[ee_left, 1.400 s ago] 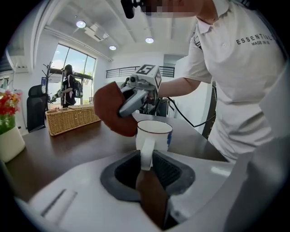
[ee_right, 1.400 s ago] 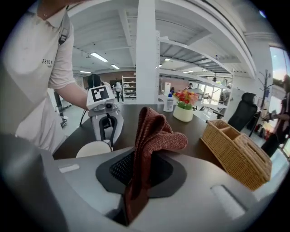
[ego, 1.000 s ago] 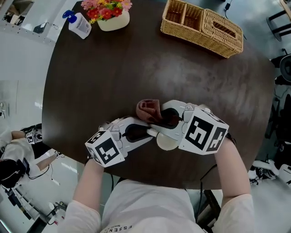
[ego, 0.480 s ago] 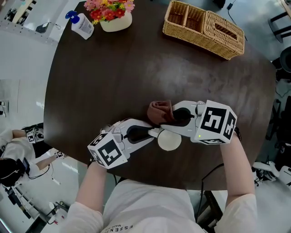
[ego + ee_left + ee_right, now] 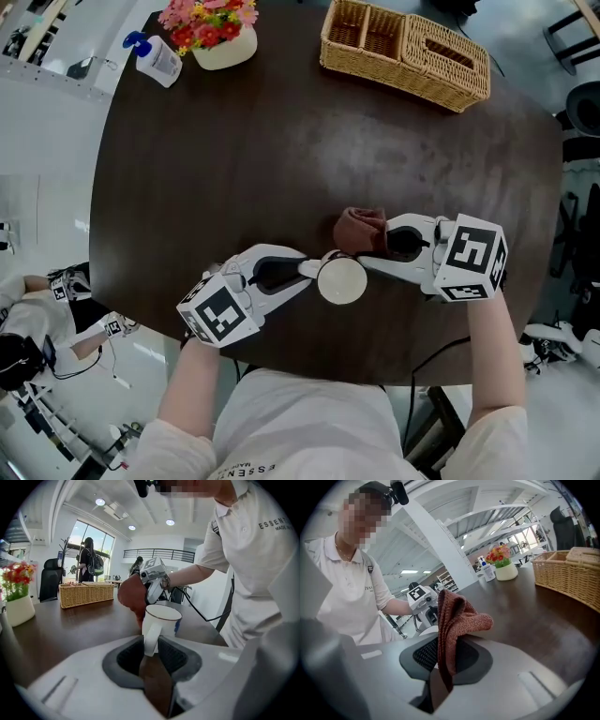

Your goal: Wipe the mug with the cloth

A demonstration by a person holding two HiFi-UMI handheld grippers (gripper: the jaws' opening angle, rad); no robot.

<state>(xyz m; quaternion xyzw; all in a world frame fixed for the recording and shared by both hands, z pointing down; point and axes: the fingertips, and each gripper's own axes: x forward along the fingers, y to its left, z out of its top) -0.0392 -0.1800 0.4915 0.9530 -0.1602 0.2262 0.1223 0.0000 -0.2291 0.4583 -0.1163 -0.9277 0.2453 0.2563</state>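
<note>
A white mug (image 5: pixel 341 279) with a thin dark rim (image 5: pixel 161 618) is held above the dark round table (image 5: pixel 262 150) near its front edge. My left gripper (image 5: pixel 307 269) (image 5: pixel 151 651) is shut on the mug's handle. A reddish-brown knitted cloth (image 5: pixel 361 229) (image 5: pixel 454 618) hangs bunched from my right gripper (image 5: pixel 380 246) (image 5: pixel 443 656), which is shut on it. The cloth sits just right of and behind the mug, close to its side; in the left gripper view the cloth (image 5: pixel 132 597) shows directly behind the mug.
At the table's far side stands a wicker basket (image 5: pixel 405 52) with compartments. A white pot of flowers (image 5: pixel 208 33) and a pump bottle (image 5: pixel 153 58) stand at the far left. A person's arm and gear lie on the floor at left (image 5: pixel 37 319).
Both grippers have shifted to the right. The right gripper with the cloth moved right and slightly back, and now the mug's open top shows more fully between the two grippers.
</note>
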